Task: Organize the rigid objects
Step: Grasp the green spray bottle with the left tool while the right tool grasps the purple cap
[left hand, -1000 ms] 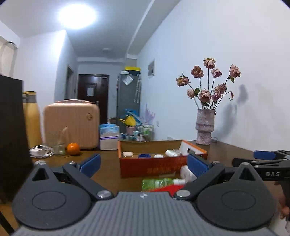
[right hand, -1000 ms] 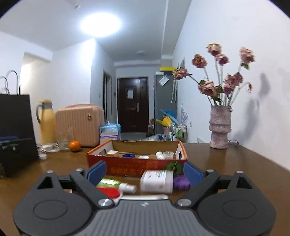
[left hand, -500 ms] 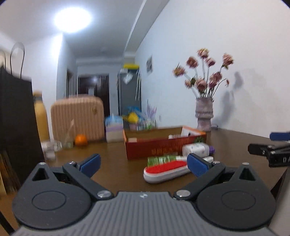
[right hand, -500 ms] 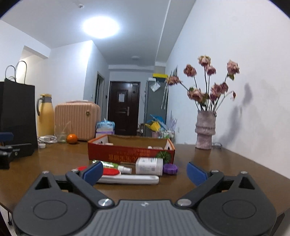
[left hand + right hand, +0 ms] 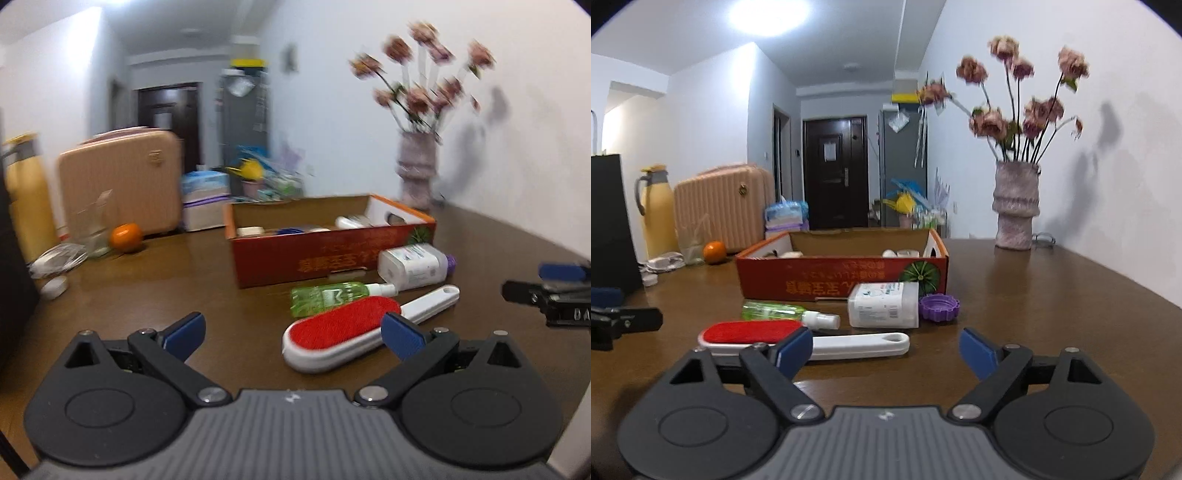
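A red-and-white lint brush (image 5: 347,331) (image 5: 820,338) lies on the brown table in front of an orange cardboard box (image 5: 314,254) (image 5: 842,277) that holds several small items. A green spray bottle (image 5: 332,295) (image 5: 779,312) and a white bottle (image 5: 412,264) (image 5: 884,304) with a purple cap (image 5: 939,307) lie between brush and box. My left gripper (image 5: 293,332) is open and empty, just short of the brush. My right gripper (image 5: 886,349) is open and empty, near the brush handle.
A vase of dried roses (image 5: 1015,206) stands at the back right by the wall. A pink case (image 5: 122,184), yellow flask (image 5: 657,210), orange (image 5: 126,236), glass and cables sit at the back left. A black bag (image 5: 611,221) stands at the left.
Both grippers have pulled back and lifted, tilting down, so the brush and bottles now lie in full view in front of them. Both stay open. No object has moved.
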`<action>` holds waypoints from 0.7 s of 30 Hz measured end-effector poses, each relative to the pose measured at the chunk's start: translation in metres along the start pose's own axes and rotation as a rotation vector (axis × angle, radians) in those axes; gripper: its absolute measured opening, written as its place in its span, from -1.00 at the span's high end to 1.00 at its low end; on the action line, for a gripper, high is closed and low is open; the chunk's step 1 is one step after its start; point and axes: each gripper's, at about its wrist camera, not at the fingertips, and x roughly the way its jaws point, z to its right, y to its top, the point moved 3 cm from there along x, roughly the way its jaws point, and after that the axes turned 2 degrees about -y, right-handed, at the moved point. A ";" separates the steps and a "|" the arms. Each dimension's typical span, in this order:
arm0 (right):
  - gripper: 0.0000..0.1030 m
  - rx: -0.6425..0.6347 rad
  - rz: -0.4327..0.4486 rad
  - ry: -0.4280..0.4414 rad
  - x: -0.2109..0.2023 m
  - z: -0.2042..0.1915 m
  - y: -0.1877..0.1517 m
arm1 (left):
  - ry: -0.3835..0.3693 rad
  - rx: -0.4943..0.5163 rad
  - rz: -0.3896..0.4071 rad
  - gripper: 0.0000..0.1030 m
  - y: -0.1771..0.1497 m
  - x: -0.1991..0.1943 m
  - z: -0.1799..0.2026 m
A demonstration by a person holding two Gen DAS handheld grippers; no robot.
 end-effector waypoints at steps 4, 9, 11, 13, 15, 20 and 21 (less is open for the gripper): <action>-0.64 -0.031 -0.056 0.006 0.037 0.007 0.010 | -0.030 0.140 -0.059 -1.00 0.019 0.056 0.004; -0.64 -0.055 -0.100 0.001 0.078 0.021 0.023 | -0.113 0.217 -0.138 -1.00 0.034 0.122 0.009; -0.65 -0.049 -0.103 -0.004 0.090 0.030 0.027 | -0.167 0.243 -0.162 -0.96 0.038 0.142 0.011; -0.65 -0.030 -0.103 -0.020 0.104 0.043 0.031 | -0.190 0.251 -0.205 -0.84 0.040 0.161 0.013; -0.65 -0.013 -0.107 -0.040 0.117 0.055 0.035 | -0.248 0.253 -0.238 -0.69 0.041 0.174 0.016; -0.51 0.037 -0.193 -0.065 0.158 0.085 0.042 | -0.290 0.287 -0.313 -0.39 0.036 0.193 0.024; -0.46 0.035 -0.209 -0.052 0.163 0.087 0.042 | -0.305 0.270 -0.330 -0.25 0.037 0.195 0.022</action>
